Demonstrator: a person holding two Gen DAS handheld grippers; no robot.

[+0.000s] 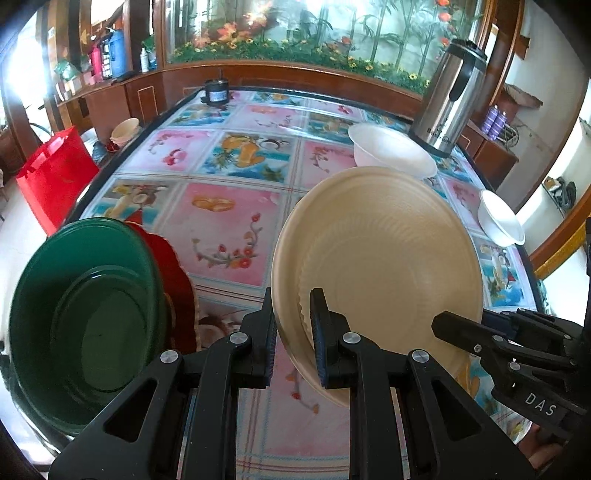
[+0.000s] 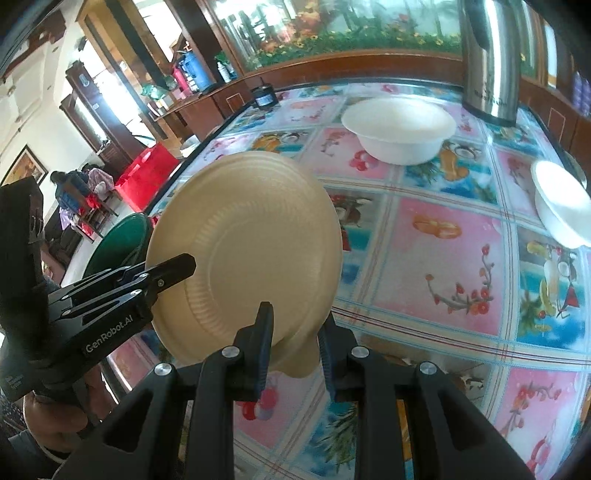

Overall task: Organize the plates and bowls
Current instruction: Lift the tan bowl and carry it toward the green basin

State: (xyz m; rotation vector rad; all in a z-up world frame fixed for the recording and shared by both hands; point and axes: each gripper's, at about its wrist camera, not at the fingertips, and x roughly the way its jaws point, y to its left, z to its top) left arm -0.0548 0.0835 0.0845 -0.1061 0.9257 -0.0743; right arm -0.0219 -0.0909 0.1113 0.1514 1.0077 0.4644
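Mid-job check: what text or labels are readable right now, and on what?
"DAS": on the right tool body, left wrist view.
"GenRobot.AI": on the left tool body, right wrist view.
Steel flask: dark lettering near its base, too blurred to read.
Small dark jar: blue label, too small to read.

Premises: a lived-in home, dining or living room. A table (image 1: pixel 236 155) carries a glossy fruit-and-flower patterned cover, with plastic and paper bowls (image 1: pixel 388 147) and a steel thermos jug (image 1: pixel 448 99) set out on it. Behind it stands a long aquarium (image 1: pixel 314 33) in a dark wooden cabinet, dressed with artificial flowers and bamboo. A wooden sideboard (image 1: pixel 107 99) holds flasks and bottles — household clutter. A red bag (image 1: pixel 55 177) sits beside the table. In the right wrist view, a framed picture (image 2: pixel 24 166) hangs on the wall and seated people (image 2: pixel 77 188) are visible in the background.
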